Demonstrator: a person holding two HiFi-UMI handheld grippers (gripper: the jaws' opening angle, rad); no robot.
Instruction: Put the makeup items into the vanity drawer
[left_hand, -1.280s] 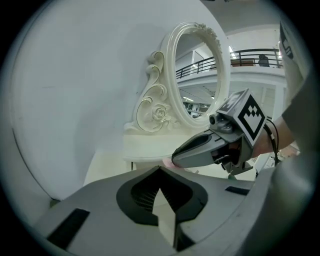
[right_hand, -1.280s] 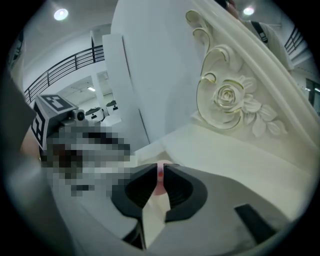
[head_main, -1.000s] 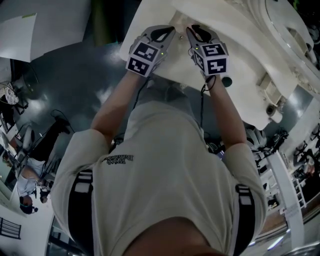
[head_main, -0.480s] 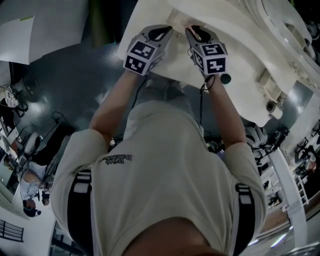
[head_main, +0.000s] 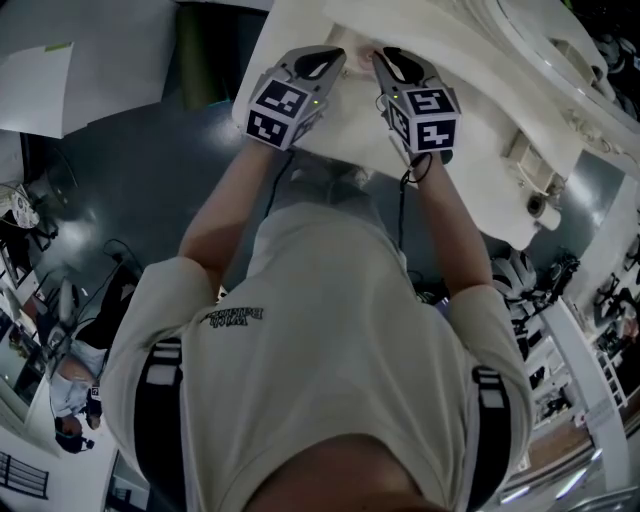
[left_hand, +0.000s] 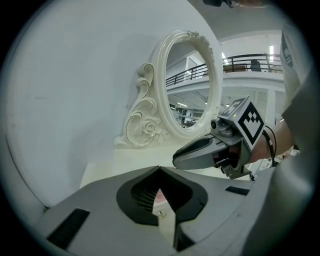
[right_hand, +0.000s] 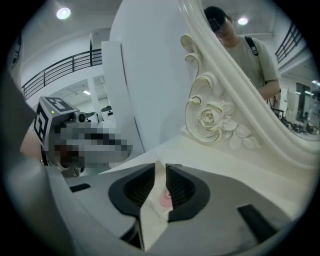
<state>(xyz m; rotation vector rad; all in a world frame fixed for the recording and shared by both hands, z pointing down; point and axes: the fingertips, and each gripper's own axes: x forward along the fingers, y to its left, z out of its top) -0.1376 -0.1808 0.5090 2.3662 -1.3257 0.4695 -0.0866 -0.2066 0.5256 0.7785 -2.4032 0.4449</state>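
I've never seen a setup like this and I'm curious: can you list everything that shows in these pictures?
vanity table: one, white, in front of the person
mirror: one, cream carved frame, standing on the vanity table
white piece: with a pink spot, between each gripper's fingers; one piece or two, cannot tell
floor: dark grey, glossy, left of the vanity table
bystander: at least one, lower left edge
shirt: one, beige, with dark straps, on the person
left gripper: one, grey with a marker cube, fingers shut on the white piece
right gripper: one, grey with a marker cube, fingers closing, the white piece between them
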